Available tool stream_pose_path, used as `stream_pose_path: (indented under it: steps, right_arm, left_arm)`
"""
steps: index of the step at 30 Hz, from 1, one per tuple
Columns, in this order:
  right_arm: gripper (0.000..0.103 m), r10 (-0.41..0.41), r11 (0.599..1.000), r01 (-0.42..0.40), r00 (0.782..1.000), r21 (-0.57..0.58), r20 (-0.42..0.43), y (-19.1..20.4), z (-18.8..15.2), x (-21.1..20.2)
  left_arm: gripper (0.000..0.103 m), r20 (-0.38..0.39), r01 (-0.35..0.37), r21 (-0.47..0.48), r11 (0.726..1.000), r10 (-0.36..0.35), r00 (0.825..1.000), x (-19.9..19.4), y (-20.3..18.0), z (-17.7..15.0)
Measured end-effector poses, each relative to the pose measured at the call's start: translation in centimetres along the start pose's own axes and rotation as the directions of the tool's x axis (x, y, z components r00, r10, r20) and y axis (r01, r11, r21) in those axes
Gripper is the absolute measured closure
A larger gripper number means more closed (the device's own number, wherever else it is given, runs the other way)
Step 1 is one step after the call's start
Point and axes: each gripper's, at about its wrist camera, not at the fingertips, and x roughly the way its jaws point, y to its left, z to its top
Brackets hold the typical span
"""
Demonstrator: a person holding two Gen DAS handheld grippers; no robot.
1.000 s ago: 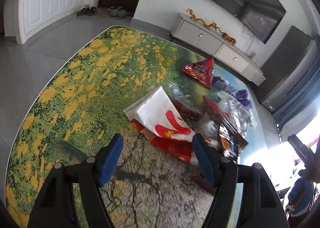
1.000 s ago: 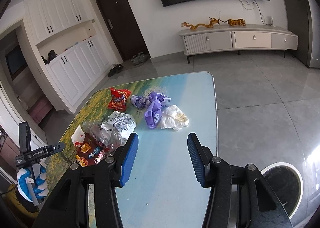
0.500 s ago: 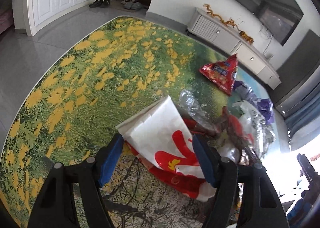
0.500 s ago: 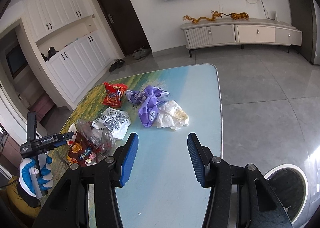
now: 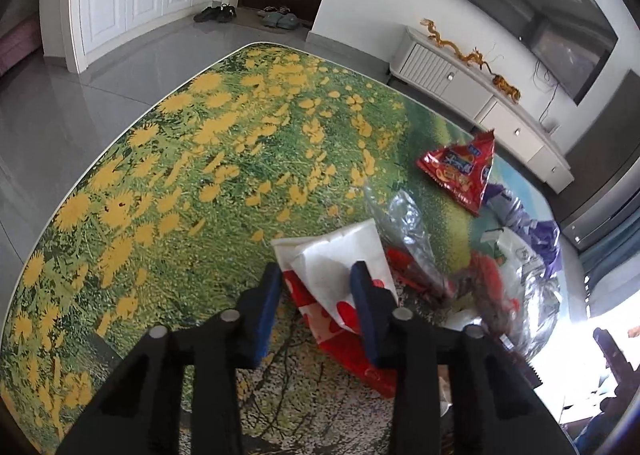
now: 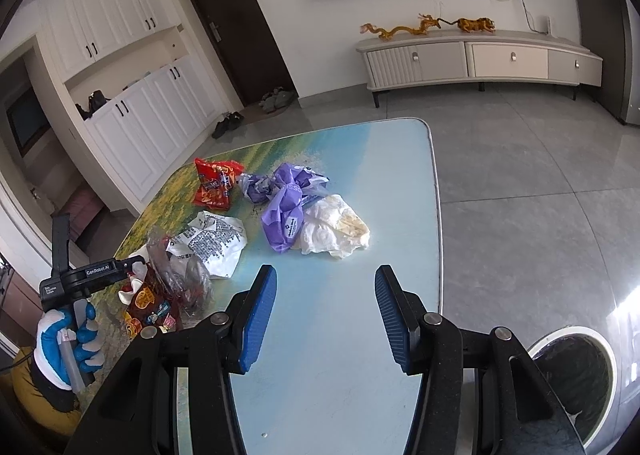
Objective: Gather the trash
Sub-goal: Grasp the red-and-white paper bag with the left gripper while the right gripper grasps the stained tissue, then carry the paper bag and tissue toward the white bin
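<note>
Table [image 6: 360,355] with a printed top: yellow flowers on green at the left end, pale blue at the right. Trash lies in a loose heap across the middle and near left of it.

Bin [image 6: 572,379] on the floor, near right, white rim, dark inside, well apart from the heap.

Heap, larger pieces first: purple bag [image 6: 286,211] crumpled at the centre, touching a white crumpled wrapper [image 6: 336,225] on its right. Left of these a white printed bag [image 6: 212,241]. Far left, a red snack packet [image 5: 460,171], lying a little apart. Near left, clear plastic [image 5: 408,227] and a dark snack wrapper [image 6: 150,305], bunched together.

White and red paper bag [image 5: 332,267] at the near-left edge of the heap, one corner tilted up over the flowered part.

Left gripper [image 5: 316,297]: jaws have just been closing, now narrow, with the raised part of the paper bag between them; the blue pads sit against its two sides. A gloved hand [image 6: 66,339] holds the handle.

Right gripper [image 6: 324,315]: jaws half wide, nothing between them, hanging over the bare blue end of the table, near side of the wrapper.
</note>
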Motion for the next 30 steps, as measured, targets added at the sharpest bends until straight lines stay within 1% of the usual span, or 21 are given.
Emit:
stream_pose_path:
  steps: [1, 4, 11, 15, 20, 25, 27, 29, 30]
  right_arm:
    - [0.052, 0.001, 1.000, -0.001, 1.000, -0.002, -0.002, 0.0, 0.1, 0.2]
    - [0.052, 0.003, 1.000, -0.003, 1.000, -0.008, -0.008, 0.2, 0.3, 0.7]
    - [0.052, -0.004, 0.999, 0.002, 1.000, -0.043, -0.028, 1.0, 1.7, 3.1]
    - [0.052, -0.026, 0.997, 0.022, 0.999, -0.075, -0.048, 1.2, 2.8, 5.3]
    - [0.052, -0.057, 0.995, 0.050, 0.994, -0.081, -0.092, 0.5, 3.6, 8.5]
    - [0.052, -0.079, 0.994, 0.069, 0.990, -0.091, -0.118, 0.3, 3.5, 10.1]
    - [0.053, -0.099, 0.990, 0.085, 0.988, -0.117, -0.119, 0.6, 3.4, 10.2]
    - [0.074, -0.138, 0.980, 0.118, 0.983, -0.159, -0.124, 1.1, 3.1, 10.3]
    - [0.079, -0.146, 0.978, 0.123, 0.981, -0.171, -0.128, 1.2, 3.1, 10.3]
  left_arm:
    - [0.079, 0.006, 0.018, -0.011, 1.000, -0.018, 1.000, -0.2, 0.3, 0.1]
    - [0.084, 0.020, 0.072, -0.033, 0.997, -0.071, 0.997, -0.7, 1.2, 0.4]
    - [0.088, 0.045, 0.125, -0.025, 0.992, -0.124, 0.991, -2.1, 1.5, 0.6]
    - [0.089, 0.064, 0.140, -0.014, 0.990, -0.139, 0.988, -3.0, 1.8, 0.7]
    - [0.089, 0.079, 0.152, -0.013, 0.988, -0.150, 0.985, -4.0, 2.4, 1.0]
    - [0.089, 0.097, 0.166, -0.022, 0.986, -0.163, 0.982, -5.1, 3.0, 1.2]
    - [0.089, 0.103, 0.173, -0.027, 0.985, -0.169, 0.980, -5.6, 3.2, 1.3]
    - [0.089, 0.112, 0.176, -0.027, 0.984, -0.172, 0.979, -6.1, 3.4, 1.3]
    - [0.089, 0.118, 0.176, -0.026, 0.984, -0.172, 0.978, -6.4, 3.4, 1.3]
